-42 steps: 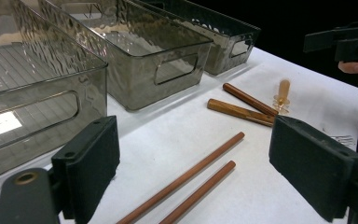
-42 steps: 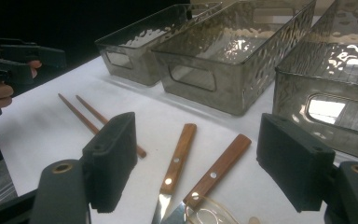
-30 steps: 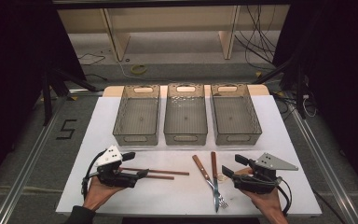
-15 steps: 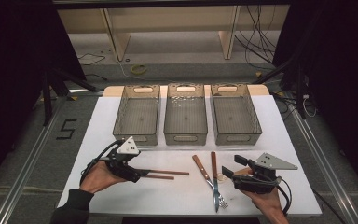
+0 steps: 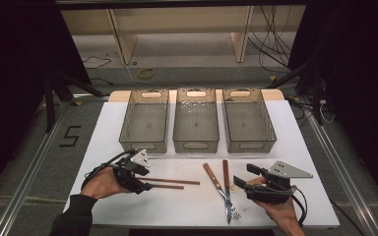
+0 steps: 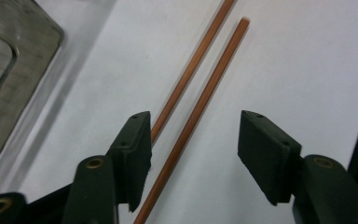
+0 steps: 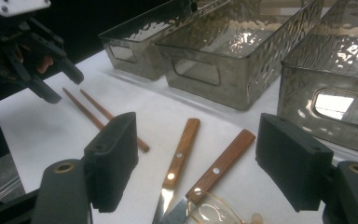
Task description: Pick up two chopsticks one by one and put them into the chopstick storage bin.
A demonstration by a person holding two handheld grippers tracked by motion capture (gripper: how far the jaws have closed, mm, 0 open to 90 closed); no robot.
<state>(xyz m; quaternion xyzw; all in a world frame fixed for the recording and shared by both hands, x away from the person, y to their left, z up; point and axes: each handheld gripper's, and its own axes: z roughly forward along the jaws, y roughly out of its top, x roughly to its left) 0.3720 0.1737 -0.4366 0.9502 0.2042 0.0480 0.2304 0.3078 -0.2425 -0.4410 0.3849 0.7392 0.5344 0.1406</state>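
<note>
Beyond both grippers, across the white desk (image 5: 103, 128), stand three clear bins (image 5: 196, 120) side by side, all empty as far as the high view tells.

Between the two grippers lie the tools. Just ahead of the right gripper (image 5: 243, 179), whose jaws stand spread and bare, rest a knife (image 5: 213, 179) and a fork (image 5: 228, 191), each with a wooden handle, lying nearly parallel and close together. Something small and pale sits at that gripper's tip; what it is cannot be told.

Under the left gripper (image 5: 145, 182) lie the chopsticks (image 5: 172, 183), two thin brown sticks running away from it toward the knife. In the left gripper view they lie side by side but not touching, one ending a little short of the other. The jaws are released and set wide: the nearer stick passes between them, while the other runs just by the inner edge of one jaw and looks partly hidden behind it. Nothing is gripped yet.

The sticks look light, stiff and smooth, so they should weigh nothing to lift but may roll or slip out of a loose pinch. Being so thin and flat on the desk, they call for jaws brought low, almost to the surface. I would take both together near the ends under the gripper, or a little further along for balance, with the pair squeezed across their width.
</note>
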